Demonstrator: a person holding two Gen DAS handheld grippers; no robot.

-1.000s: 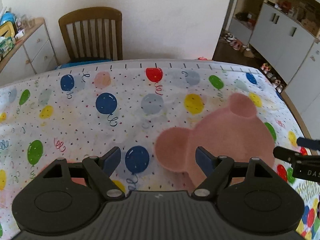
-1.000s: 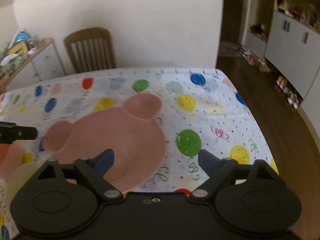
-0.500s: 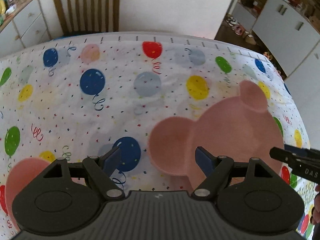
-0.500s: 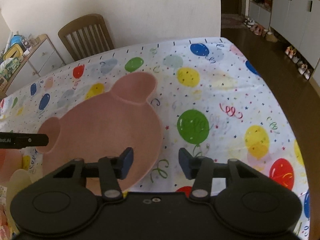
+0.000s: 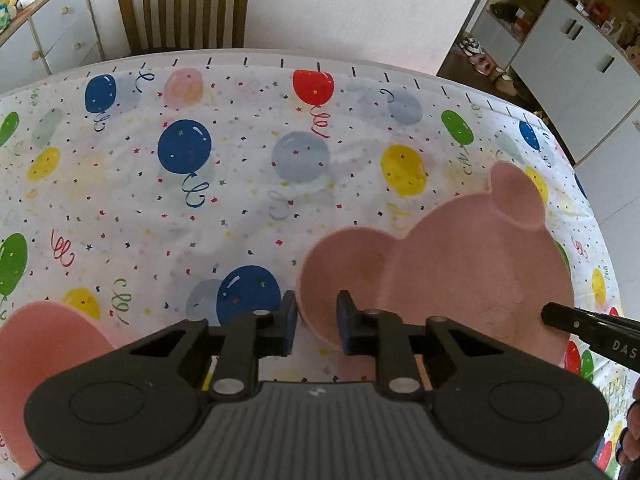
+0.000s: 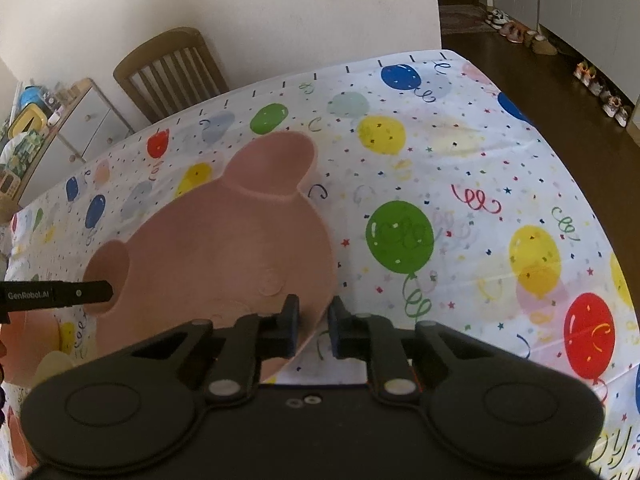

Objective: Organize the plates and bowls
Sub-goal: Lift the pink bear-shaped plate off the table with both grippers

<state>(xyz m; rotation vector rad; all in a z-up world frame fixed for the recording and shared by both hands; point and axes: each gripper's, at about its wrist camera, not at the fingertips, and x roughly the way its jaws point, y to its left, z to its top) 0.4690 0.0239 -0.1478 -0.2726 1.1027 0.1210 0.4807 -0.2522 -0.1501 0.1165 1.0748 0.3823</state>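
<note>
A pink bear-shaped plate (image 5: 460,280) with two round ears lies on the balloon tablecloth (image 5: 240,184). My left gripper (image 5: 317,328) is shut on the rim of its left ear. My right gripper (image 6: 313,332) is shut on the plate's (image 6: 224,256) near right rim. Each gripper's fingers show in the other's view, at the plate's edge. A second pink dish (image 5: 44,356) lies at the near left of the left wrist view.
A wooden chair (image 5: 180,4) stands behind the table's far edge. A white drawer unit (image 5: 44,36) is at the far left. Cabinets and shoes (image 5: 484,60) are at the right. A pale yellow dish (image 6: 52,368) and another pink one (image 6: 24,336) lie at near left.
Both grippers have closed from wide open onto the bear plate's rim: the left on the ear, the right on the near edge. Both moved in closer to the plate.
</note>
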